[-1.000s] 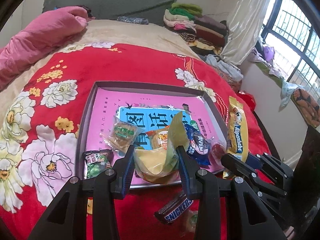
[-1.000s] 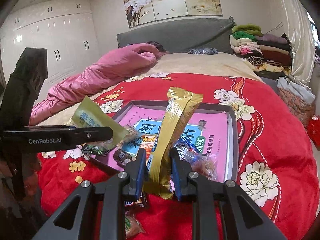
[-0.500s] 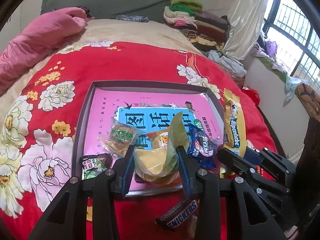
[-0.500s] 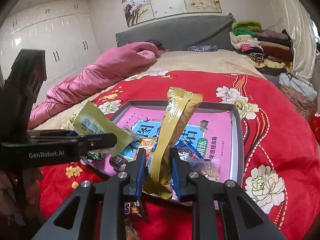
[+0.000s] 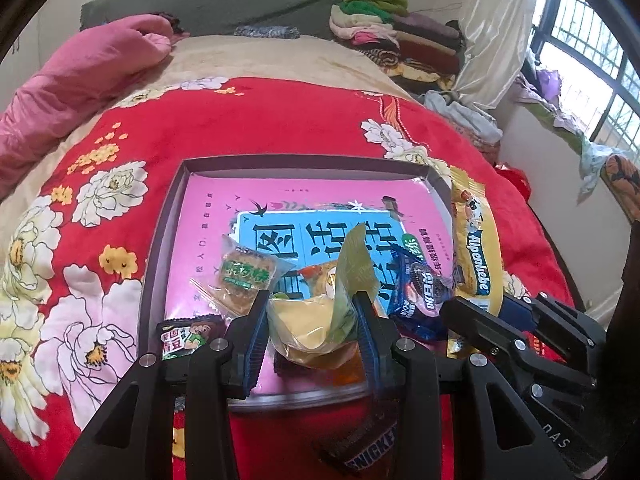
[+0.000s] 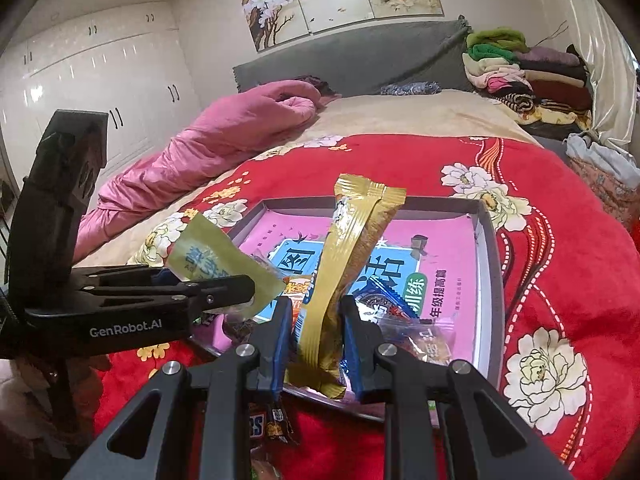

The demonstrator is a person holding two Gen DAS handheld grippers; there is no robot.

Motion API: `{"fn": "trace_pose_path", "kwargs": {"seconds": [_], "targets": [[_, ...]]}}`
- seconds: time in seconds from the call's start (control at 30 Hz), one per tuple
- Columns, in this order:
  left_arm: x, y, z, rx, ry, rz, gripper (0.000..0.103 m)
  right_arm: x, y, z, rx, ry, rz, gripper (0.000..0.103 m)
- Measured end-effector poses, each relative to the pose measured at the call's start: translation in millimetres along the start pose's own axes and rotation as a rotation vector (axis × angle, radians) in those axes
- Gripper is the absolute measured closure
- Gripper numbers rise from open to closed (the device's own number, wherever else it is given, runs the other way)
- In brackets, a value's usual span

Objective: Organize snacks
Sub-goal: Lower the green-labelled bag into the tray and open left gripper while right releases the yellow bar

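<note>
Over the grey-rimmed pink tray (image 5: 160,240), our left tongs (image 5: 310,320) clench a yellow-green snack pouch (image 5: 320,320), our right tongs (image 6: 316,336) a long gold Alpenliebe packet (image 6: 344,280).

On the red bedspread (image 5: 280,120) sits 1 shallow box (image 5: 160,240), and 2 grippers hover at its near edge, the left gripper (image 5: 310,322) and the right gripper (image 6: 314,326). Each pinches 1 packet: 1 yellow-green bag (image 5: 320,320) and 1 long gold bag (image 6: 340,280). Inside the box I count 1 clear-wrapped cake (image 5: 242,276), 1 green bean packet (image 5: 184,338), 1 blue cookie packet (image 5: 420,292) and 1 orange packet (image 5: 320,278). Outside it lies 1 chocolate bar (image 5: 360,448). Further back, 1 pink quilt (image 6: 224,140) and 1 stack of folded clothes (image 6: 520,76).
</note>
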State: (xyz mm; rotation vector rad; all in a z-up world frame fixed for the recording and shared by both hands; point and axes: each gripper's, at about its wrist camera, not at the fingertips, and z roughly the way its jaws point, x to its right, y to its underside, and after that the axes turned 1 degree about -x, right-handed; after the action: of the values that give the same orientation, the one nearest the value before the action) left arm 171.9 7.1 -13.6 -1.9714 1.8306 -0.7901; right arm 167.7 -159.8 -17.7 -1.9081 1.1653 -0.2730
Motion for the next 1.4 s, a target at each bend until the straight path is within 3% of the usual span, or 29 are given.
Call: {"fn": "trace_pose_path", "kwargs": {"seconds": [0.53, 1.4], "targets": [[-3, 2, 10, -0.022, -0.046, 0.002, 0.060, -6, 9, 19, -0.062, 0.025, -0.037, 0.077], [-4, 2, 19, -0.037, -0.056, -0.008, 0.057, 3, 10, 18, -0.064, 0.035, 0.002, 0.075]]}}
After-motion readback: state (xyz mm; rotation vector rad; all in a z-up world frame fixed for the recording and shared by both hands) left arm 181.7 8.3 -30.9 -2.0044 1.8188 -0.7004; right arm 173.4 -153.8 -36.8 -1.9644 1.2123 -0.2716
